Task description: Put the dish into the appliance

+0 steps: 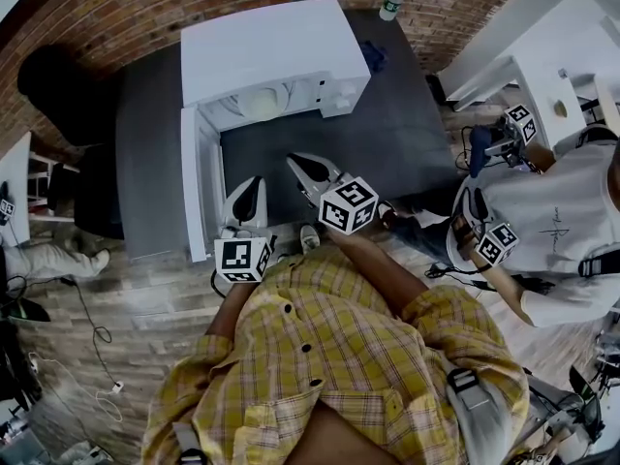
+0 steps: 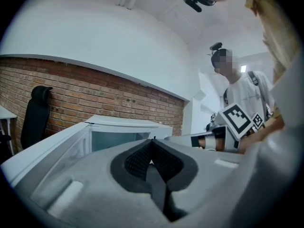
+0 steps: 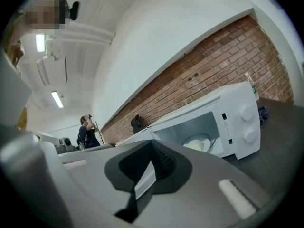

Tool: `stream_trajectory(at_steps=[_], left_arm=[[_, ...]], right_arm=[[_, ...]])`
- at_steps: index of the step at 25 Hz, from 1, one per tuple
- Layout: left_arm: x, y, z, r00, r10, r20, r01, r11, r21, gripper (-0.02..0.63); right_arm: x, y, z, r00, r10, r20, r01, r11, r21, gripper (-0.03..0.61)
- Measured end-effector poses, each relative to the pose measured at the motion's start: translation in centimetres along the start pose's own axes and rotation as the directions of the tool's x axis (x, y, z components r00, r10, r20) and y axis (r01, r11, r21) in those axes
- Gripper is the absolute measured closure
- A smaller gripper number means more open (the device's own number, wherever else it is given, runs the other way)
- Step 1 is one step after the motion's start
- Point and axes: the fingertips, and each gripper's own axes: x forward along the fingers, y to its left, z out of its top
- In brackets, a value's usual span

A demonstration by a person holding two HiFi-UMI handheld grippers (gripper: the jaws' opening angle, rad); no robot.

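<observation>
A white microwave (image 1: 276, 51) stands at the back of the dark table (image 1: 387, 143), its door (image 1: 192, 187) swung open to the left. A pale round dish (image 1: 260, 103) sits inside the cavity, and the right gripper view shows this dish (image 3: 199, 143) in the open microwave (image 3: 237, 120). My left gripper (image 1: 247, 200) is shut and empty, near the door's outer edge. My right gripper (image 1: 312, 174) is shut and empty above the table in front of the microwave. In the left gripper view the shut left gripper (image 2: 152, 140) faces the door (image 2: 61, 148). The right gripper (image 3: 152, 144) holds nothing.
A second person (image 1: 562, 221) stands at the right, holding a gripper (image 1: 496, 244) in each hand. Two bottles (image 1: 391, 0) stand at the table's far edge, with a blue cloth (image 1: 374, 56) beside the microwave. A black chair (image 1: 58, 85) is at the left, and cables lie on the floor (image 1: 87, 327).
</observation>
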Motion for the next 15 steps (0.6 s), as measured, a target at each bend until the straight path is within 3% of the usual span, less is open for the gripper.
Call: stream_trajectory(at_steps=[6, 15], left_arm=[[-0.1, -0.8, -0.1, 1.000, -0.016, 0.005, 0.016, 1.000, 0.000, 0.614], [-0.4, -1.1, -0.2, 1.000, -0.015, 0.010, 0.015, 1.000, -0.002, 0.614]], right_arm=[[-1.2, 1.4, 0.3, 1.000, -0.010, 0.001, 0.010, 0.988, -0.157, 0.580], [-2.8, 2.5, -0.5, 1.000, -0.009, -0.022, 0.004, 0.977, -0.213, 0.577]])
